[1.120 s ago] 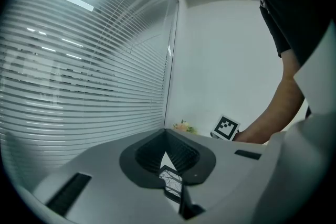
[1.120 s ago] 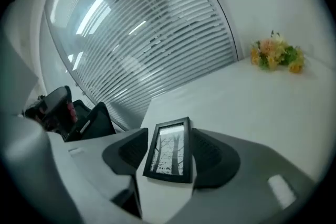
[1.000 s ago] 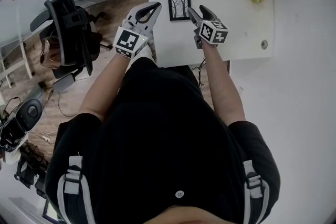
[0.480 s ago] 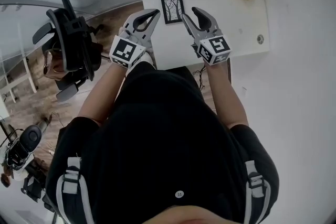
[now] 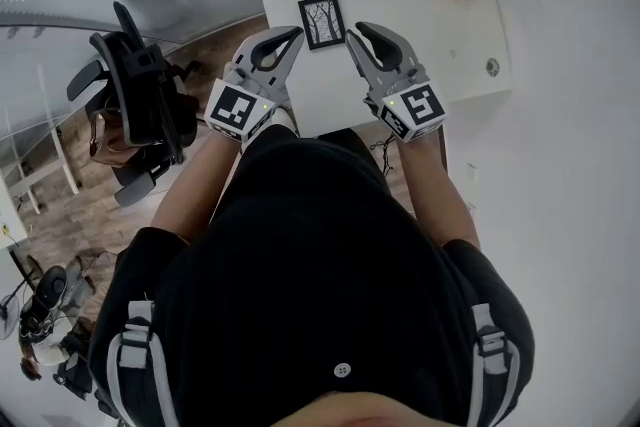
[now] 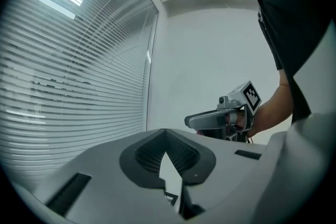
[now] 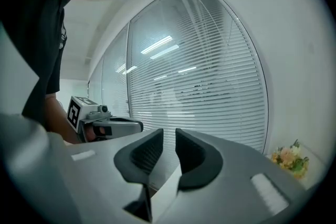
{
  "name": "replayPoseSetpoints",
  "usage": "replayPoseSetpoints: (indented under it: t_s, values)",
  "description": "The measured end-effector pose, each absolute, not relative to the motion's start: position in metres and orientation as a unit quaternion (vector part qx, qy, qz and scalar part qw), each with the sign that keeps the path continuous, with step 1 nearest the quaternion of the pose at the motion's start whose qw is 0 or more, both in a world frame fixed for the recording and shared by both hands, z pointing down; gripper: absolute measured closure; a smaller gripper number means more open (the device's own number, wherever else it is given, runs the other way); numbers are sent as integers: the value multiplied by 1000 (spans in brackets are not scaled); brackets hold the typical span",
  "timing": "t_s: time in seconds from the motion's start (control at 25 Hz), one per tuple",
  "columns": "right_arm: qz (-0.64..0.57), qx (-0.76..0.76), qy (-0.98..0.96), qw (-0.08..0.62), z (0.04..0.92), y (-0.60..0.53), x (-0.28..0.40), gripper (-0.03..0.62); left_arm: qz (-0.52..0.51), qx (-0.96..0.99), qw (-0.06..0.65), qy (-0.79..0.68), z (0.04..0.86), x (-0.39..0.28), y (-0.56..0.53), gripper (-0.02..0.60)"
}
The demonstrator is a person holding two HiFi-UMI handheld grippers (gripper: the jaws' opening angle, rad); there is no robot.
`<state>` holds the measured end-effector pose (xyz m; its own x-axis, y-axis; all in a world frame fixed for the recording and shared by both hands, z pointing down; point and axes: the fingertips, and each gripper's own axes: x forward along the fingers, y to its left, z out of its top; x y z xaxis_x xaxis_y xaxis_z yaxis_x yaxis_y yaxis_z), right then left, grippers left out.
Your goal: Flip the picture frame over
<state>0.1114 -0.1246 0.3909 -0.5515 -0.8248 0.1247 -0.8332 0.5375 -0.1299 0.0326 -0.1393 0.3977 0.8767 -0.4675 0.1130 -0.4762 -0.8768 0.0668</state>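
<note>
Left hand-held gripper [image 6: 166, 132] clenched empty; right hand-held gripper [image 7: 169, 138] has just been closing, seemingly a slit apart, holding nothing.

A black picture frame [image 5: 322, 21] shows black trees on white, on a white table [image 5: 405, 15].
</note>
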Motion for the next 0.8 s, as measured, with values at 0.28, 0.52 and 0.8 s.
replayPoseSetpoints:
  t_s: [0.28,0.52,0.8]
  values:
    - [72,467,-881,26,380,-117,108,559,50,970,44,-235,390,36,-134,574]
    - [67,467,-881,33,383,-118,104,583,63,968,47,-238,390,35,-137,574]
    - [67,473,-878,31,382,-121,106,585,72,967,44,-242,387,34,-139,574]
